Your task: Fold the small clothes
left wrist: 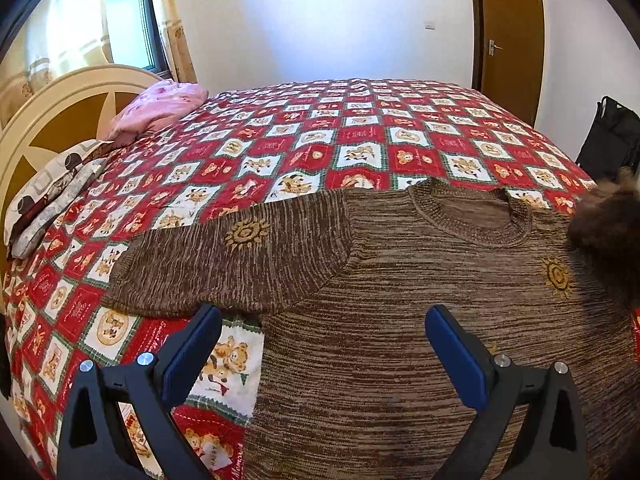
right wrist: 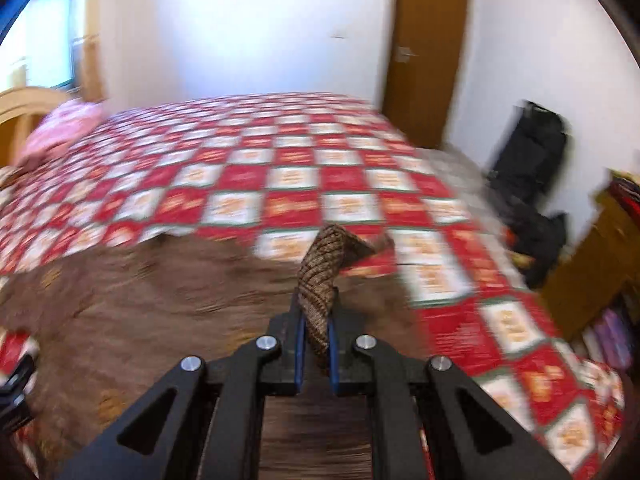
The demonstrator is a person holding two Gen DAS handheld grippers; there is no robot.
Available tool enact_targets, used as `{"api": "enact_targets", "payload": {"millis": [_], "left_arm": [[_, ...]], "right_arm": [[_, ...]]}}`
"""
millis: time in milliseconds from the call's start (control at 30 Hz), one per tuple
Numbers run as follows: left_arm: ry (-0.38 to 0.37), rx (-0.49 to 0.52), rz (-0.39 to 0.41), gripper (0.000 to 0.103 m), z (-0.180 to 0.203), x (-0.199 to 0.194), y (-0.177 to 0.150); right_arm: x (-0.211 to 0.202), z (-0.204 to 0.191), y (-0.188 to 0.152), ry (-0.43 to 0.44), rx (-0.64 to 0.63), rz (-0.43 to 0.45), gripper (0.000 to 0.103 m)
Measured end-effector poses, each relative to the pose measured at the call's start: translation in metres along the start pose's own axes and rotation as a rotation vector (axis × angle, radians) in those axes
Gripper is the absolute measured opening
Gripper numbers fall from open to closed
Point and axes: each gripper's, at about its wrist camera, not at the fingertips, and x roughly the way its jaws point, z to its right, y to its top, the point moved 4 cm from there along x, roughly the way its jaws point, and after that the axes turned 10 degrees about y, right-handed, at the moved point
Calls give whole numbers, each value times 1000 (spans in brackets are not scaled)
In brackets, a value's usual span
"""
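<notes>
Brown marled knit sweater (left wrist: 400,320) lies flat on the red-and-white checked quilt (left wrist: 320,128). Left gripper (left wrist: 320,344) hovers over it, jaws spread wide. Right gripper (right wrist: 316,344) pinches a ribbed sweater cuff (right wrist: 320,276).

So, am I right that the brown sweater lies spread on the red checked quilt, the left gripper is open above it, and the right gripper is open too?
Not quite: the right gripper is shut on the sweater's ribbed cuff, as the right wrist view shows. The rest holds: the brown sweater lies spread on the red checked quilt, with the left gripper open above it.
</notes>
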Motion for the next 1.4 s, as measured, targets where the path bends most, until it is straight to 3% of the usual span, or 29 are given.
{"api": "enact_targets", "payload": {"millis": [133,233,267,333,433,533,567,600,767,900,1033,1100,1233,1300,1333,1367,1400], "left_arm": [[-2,6,-14,102,-2,7,-2],[-15,21,-26,102,1,12,-4],[-18,23,-29,102,2,14,-5],[-36,20,-41,102,4,16,-6],[-85,20,-57,102,11,18,-7],[-139,39,-64,102,25,17,-6],[-173,45,-71,102,33,17,-5],[-202,51,-77,102,41,17,-4],[-384,51,-131,102,86,14,-1],[-447,50,-124,100,121,15,0],[-515,22,-203,67,143,31,-2],[-557,-28,-263,64,150,41,-4],[-586,-46,-261,61,159,41,2],[-611,-52,-284,36,166,42,3],[-623,-54,-296,15,169,45,3],[-632,-53,-314,8,173,48,2],[-634,-54,-319,8,175,50,1]], "right_arm": [[31,-44,-29,172,-35,-65,16],[50,-51,-51,258,6,-134,22],[55,-49,-55,277,31,-150,26],[64,-43,-64,312,87,-177,50],[56,-37,-67,385,140,-175,55],[35,-26,-61,436,208,-98,54],[28,-20,-59,415,237,-53,54],[21,-10,-59,340,262,3,55],[13,4,-69,63,211,91,56],[16,13,-79,37,254,92,56],[13,23,-78,38,287,108,56],[11,29,-77,34,313,124,56],[11,34,-82,46,345,118,56],[12,36,-83,51,361,109,56],[11,38,-83,51,371,111,56],[10,40,-84,50,382,117,56],[8,42,-84,48,389,125,56]]}}
